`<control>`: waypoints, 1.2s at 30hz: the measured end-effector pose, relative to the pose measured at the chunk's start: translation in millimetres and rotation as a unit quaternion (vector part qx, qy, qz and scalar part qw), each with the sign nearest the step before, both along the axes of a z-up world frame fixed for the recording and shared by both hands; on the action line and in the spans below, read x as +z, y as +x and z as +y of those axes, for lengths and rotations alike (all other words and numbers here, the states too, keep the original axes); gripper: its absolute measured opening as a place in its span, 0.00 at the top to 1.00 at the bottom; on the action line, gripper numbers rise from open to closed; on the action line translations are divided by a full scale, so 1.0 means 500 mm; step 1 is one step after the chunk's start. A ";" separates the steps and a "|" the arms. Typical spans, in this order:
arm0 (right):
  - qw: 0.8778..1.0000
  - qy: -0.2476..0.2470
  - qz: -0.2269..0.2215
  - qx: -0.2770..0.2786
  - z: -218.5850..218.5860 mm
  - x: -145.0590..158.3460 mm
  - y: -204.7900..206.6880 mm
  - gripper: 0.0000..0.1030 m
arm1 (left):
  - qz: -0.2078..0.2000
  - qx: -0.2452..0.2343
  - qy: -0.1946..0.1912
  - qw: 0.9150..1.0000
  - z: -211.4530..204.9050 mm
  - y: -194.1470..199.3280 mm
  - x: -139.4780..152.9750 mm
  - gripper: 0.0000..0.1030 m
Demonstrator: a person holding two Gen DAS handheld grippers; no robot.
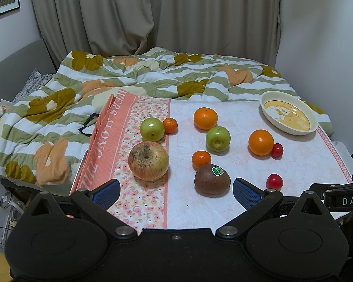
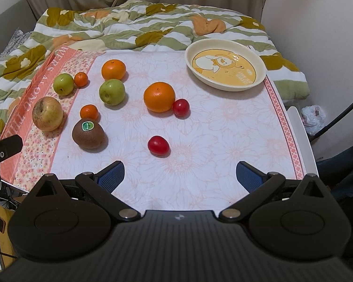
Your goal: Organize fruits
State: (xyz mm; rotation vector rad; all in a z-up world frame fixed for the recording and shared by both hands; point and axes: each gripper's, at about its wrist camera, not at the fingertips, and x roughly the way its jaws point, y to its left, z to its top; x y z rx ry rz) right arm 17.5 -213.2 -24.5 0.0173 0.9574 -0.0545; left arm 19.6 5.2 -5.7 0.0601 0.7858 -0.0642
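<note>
Fruit lies loose on the floral tablecloth (image 2: 211,129). A kiwi (image 1: 212,179) (image 2: 88,134), a large yellow apple (image 1: 148,160) (image 2: 47,113), two green apples (image 1: 218,138) (image 1: 152,129), two big oranges (image 1: 261,142) (image 1: 205,118), two small mandarins (image 1: 201,159) (image 1: 170,125) and two red tomatoes (image 2: 158,144) (image 2: 181,107) are spread out. An empty cream dish with a duck picture (image 2: 226,67) (image 1: 288,115) stands at the far right. My left gripper (image 1: 176,191) is open and empty just before the kiwi. My right gripper (image 2: 180,174) is open and empty, short of the near tomato.
A rumpled striped quilt (image 1: 129,75) lies behind and left of the table. Curtains (image 1: 153,11) hang at the back. The table's right edge (image 2: 303,145) is near a white wall. Black glasses (image 1: 88,123) lie on the quilt.
</note>
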 end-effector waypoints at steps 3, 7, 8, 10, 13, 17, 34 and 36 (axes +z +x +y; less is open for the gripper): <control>1.000 0.000 0.000 0.000 -0.001 0.001 0.000 0.00 | 0.001 0.002 0.000 1.000 0.003 0.001 0.000 0.00; 1.000 0.001 -0.001 0.001 -0.001 0.001 0.001 0.00 | 0.000 0.004 0.001 1.000 0.007 -0.001 0.000 0.00; 1.000 0.000 -0.001 0.002 0.000 0.002 0.002 0.00 | 0.000 0.004 0.001 1.000 0.006 0.000 0.001 0.00; 1.000 0.001 -0.001 0.003 0.000 0.002 0.003 0.00 | 0.000 0.005 0.001 1.000 0.006 -0.001 0.002 0.00; 1.000 0.000 -0.003 0.003 0.000 0.004 0.004 0.00 | 0.000 0.007 0.002 1.000 0.004 -0.002 0.004 0.00; 1.000 -0.001 -0.006 0.007 -0.007 0.008 0.004 0.00 | -0.001 0.011 0.004 1.000 0.003 -0.004 0.006 0.00; 0.994 0.043 -0.039 0.091 -0.018 0.011 0.050 0.00 | -0.014 0.037 0.033 0.999 0.033 0.034 0.014 0.00; 0.994 0.047 -0.041 0.090 -0.006 0.003 0.057 0.00 | -0.015 0.032 0.032 0.999 0.050 0.047 0.006 0.00</control>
